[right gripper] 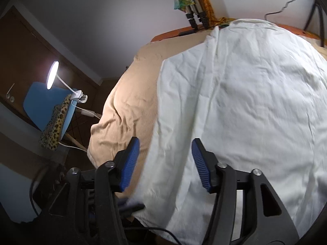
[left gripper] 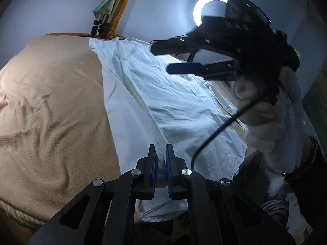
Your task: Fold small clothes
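A white garment point(left gripper: 163, 102) lies spread on a tan blanket point(left gripper: 51, 102). My left gripper point(left gripper: 161, 153) is shut on the garment's near edge, with cloth pinched between the blue pads. My right gripper point(left gripper: 161, 58) shows in the left wrist view, open and held above the garment's far part. In the right wrist view the garment point(right gripper: 245, 102) fills the middle and right, and my right gripper point(right gripper: 165, 153) is open above its left edge, holding nothing.
A ring light point(left gripper: 208, 6) glows behind the right gripper. A black cable point(left gripper: 214, 134) hangs over the garment. A blue chair point(right gripper: 45, 102) with a leopard-print cloth point(right gripper: 55, 122) and a clip lamp point(right gripper: 53, 74) stands left of the bed.
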Available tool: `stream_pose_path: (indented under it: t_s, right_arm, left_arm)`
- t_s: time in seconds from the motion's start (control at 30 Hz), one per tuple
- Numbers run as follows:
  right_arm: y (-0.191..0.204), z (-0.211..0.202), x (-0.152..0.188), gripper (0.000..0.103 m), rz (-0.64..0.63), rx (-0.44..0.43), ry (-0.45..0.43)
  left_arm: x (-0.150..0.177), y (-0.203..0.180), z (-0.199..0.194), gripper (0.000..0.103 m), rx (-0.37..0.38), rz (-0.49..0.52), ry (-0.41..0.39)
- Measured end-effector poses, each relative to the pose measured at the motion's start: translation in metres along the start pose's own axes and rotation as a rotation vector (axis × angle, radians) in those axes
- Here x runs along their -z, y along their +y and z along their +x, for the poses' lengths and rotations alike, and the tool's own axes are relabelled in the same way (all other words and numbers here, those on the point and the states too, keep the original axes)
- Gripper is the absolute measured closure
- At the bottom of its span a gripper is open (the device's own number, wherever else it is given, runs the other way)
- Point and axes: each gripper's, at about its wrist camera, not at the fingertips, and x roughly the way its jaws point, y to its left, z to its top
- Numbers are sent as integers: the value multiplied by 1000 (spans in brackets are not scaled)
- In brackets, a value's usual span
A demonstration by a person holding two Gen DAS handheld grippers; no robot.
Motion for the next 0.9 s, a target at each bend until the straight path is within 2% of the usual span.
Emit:
stream_pose_path:
  t_s: [0.07,0.17,0.23,0.27,0.3,0.43,0.5,0.6,0.8,0.9]
  right_arm:
    - [4,16,-10,44,-31,21,25]
    - [9,47,-20,45,-84,118,76]
    - [5,62,-22,60,-94,152,95]
    - [0,67,-22,89,-84,140,111]
    - [-6,68,-22,98,-63,132,119]
    - [-36,47,-15,99,12,79,66]
    - [-58,30,-9,99,74,32,33]
    - [-92,16,1,99,152,9,7]
    - [-124,21,10,99,207,21,20]
    - [-127,29,10,99,183,81,35]
  left_arm:
    - [-1,-5,4,96,6,14,7]
    - [-2,-9,10,96,8,32,19]
    - [0,-12,13,96,10,38,30]
    - [0,-12,14,96,12,38,36]
    - [0,-12,16,96,14,37,41]
    - [-2,-21,20,96,42,51,52]
    - [-2,-32,22,96,58,80,57]
    - [-4,-48,31,96,70,124,69]
    - [-4,-56,45,96,83,121,136]
    - [-1,-57,35,95,88,125,171]
